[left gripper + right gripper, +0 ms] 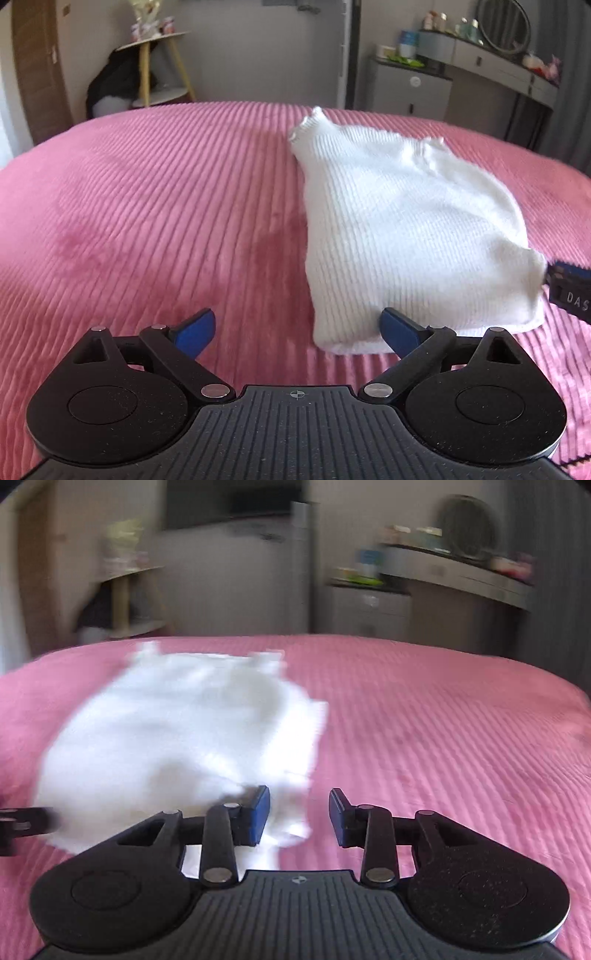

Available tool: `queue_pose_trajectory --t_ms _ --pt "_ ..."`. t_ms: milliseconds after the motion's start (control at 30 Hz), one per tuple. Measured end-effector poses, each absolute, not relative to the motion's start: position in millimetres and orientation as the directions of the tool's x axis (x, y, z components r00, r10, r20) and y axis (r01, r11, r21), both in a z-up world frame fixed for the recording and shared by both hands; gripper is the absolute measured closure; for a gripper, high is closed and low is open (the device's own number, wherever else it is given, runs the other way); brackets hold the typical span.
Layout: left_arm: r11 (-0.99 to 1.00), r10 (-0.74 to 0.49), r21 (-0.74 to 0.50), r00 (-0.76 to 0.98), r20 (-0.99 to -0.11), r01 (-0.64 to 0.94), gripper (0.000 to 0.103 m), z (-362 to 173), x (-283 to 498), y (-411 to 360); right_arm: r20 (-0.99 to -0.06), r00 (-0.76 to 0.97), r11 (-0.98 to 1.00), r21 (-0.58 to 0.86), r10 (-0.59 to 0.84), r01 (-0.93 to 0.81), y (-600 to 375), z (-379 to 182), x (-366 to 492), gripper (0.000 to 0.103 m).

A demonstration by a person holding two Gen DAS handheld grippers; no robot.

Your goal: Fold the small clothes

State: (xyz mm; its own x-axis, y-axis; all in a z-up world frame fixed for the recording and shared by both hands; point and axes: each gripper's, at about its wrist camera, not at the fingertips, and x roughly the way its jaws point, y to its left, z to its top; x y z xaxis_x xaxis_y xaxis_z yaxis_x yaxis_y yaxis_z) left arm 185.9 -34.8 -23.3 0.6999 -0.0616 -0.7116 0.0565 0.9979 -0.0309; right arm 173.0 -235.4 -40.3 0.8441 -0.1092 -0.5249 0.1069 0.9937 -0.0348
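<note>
The left gripper (pixel 297 330) stands with its jaws spread wide and nothing between the blue pads; its right finger (pixel 399 332) sits just at the near corner of the white knitted garment (pixel 406 229). The right gripper (pixel 299 814) has its jaws part-open — a fold of the same white garment (pixel 177 731) lies in the gap, nearer the left pad (pixel 260 814), and the pads do not press on it. The garment lies folded on the pink ribbed bedspread (pixel 147 221), its cuffs pointing to the far edge. In the left wrist view the tip of the right gripper shows at the garment's right corner. Beyond the bed stand a wooden shelf stand (pixel 159 70), a grey cabinet (pixel 410 88) and a dressing table (pixel 509 70) with a round mirror (pixel 504 24) and small bottles on top — well clear of the grippers. The right wrist view is blurred
</note>
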Motion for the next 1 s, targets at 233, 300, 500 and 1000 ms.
queue_pose_trajectory --t_ms 233,300,500,1000 --pt "0.998 -0.065 -0.062 0.688 -0.722 0.030 0.004 -10.5 162.5 -35.8 -0.390 0.840 0.730 0.684 0.377 -0.010 -297.9 -35.8 141.6 0.071" --pt "0.995 -0.075 -0.095 0.675 -0.734 0.007 0.004 -8.6 155.0 -33.7 -0.382 0.815 0.686 0.727 0.436 -0.026 -292.5 -36.6 148.7 0.063" --pt "0.994 -0.075 -0.110 0.667 -0.741 -0.010 0.004 5.2 132.6 -27.4 -0.441 0.761 0.642 0.765 0.475 0.043 -276.3 -57.3 180.9 0.062" --pt "0.996 -0.053 -0.090 0.655 -0.754 -0.023 0.004 4.5 144.8 -26.5 -0.467 0.794 0.664 0.739 0.389 0.109 -293.5 -85.0 183.1 0.092"
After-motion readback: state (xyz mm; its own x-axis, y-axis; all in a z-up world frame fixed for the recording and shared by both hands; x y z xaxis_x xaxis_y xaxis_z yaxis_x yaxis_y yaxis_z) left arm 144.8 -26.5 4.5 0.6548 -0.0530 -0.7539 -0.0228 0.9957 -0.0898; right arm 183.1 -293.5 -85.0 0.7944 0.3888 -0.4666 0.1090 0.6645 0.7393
